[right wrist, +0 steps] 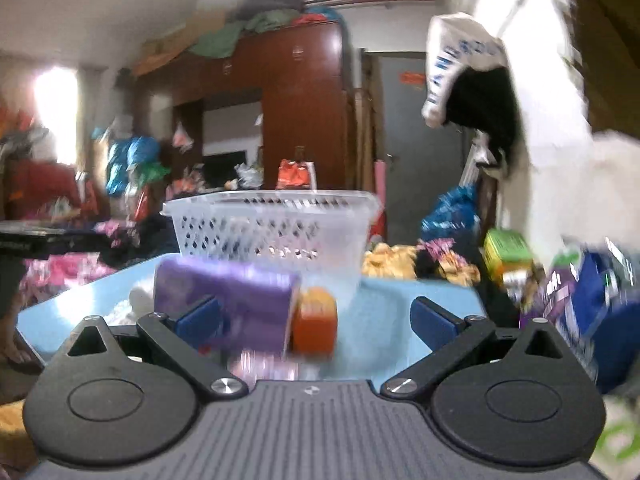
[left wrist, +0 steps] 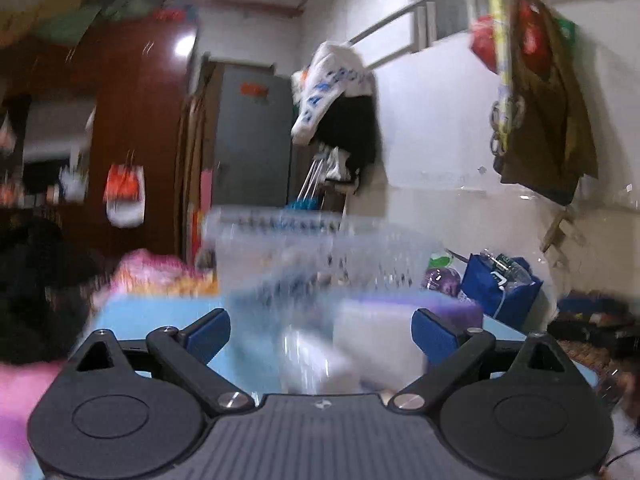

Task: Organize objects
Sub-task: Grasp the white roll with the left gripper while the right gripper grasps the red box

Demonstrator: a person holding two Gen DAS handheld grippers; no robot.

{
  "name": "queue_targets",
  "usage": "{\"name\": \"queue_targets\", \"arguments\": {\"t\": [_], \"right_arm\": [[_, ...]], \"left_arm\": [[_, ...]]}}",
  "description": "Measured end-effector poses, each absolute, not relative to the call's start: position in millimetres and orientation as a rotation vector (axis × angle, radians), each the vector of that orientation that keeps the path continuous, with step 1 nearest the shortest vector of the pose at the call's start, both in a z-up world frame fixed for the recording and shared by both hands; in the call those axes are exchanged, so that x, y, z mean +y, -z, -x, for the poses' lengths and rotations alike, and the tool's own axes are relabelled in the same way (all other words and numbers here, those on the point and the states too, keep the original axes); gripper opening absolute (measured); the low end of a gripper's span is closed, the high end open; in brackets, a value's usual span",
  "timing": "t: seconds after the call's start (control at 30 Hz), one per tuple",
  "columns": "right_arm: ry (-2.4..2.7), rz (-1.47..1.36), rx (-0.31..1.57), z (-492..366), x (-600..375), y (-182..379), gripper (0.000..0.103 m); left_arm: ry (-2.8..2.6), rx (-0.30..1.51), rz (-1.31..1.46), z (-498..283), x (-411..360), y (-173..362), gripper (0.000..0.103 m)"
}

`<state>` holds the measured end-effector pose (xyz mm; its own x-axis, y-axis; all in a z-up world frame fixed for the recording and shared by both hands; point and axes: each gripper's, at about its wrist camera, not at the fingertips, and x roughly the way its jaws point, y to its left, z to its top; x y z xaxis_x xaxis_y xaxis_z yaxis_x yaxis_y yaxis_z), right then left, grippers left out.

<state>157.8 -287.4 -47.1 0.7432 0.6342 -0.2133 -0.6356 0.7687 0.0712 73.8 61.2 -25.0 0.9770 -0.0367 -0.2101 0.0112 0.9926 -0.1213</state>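
Left gripper point(left wrist: 321, 330): wide open, empty
Right gripper point(right wrist: 316, 322): wide open, empty
Basket point(right wrist: 272, 224): on table point(right wrist: 384, 320), behind purple roll point(right wrist: 228, 300)

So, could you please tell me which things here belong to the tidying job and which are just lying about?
Job: white basket, purple roll, orange container, all on the blue table.

Lying about: blue bag, hanging clothes, wardrobe.

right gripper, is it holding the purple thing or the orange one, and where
Neither. The right gripper has its jaws wide open; the purple cylinder and orange-capped item lie on the blue table untouched. The left gripper is open too.
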Motion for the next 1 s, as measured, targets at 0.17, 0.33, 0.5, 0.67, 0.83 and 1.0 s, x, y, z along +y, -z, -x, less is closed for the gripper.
{"name": "queue_targets", "arguments": {"t": [0.17, 0.33, 0.5, 0.67, 0.83, 1.0], "right_arm": [[-0.703, 0.059, 0.270, -159.5, -273.2, 54.9, 0.103], [-0.695, 0.089, 0.250, -157.6, -261.2, 58.2, 0.103], [-0.696, 0.068, 0.275, -157.6, -263.4, 75.3, 0.102], [-0.672, 0.084, 0.256, -152.8, -261.5, 83.1, 0.093], [-0.676, 0.092, 0.259, -146.3, -257.8, 88.7, 0.079], [-0.676, 0.095, 0.255, -145.1, -261.0, 87.2, 0.071]], "left_arm": [[0.021, 0.268, 0.113, -69.2, 62.7, 51.3, 0.099], [0.008, 0.280, 0.139, -72.4, 69.1, 56.9, 0.098], [0.014, 0.278, 0.161, -80.6, 67.3, 54.1, 0.097], [-0.001, 0.308, 0.171, -100.9, 62.5, 48.7, 0.097], [-0.019, 0.364, 0.177, -119.9, 61.5, 51.4, 0.092], [-0.032, 0.386, 0.201, -126.1, 65.1, 56.1, 0.085]]}}
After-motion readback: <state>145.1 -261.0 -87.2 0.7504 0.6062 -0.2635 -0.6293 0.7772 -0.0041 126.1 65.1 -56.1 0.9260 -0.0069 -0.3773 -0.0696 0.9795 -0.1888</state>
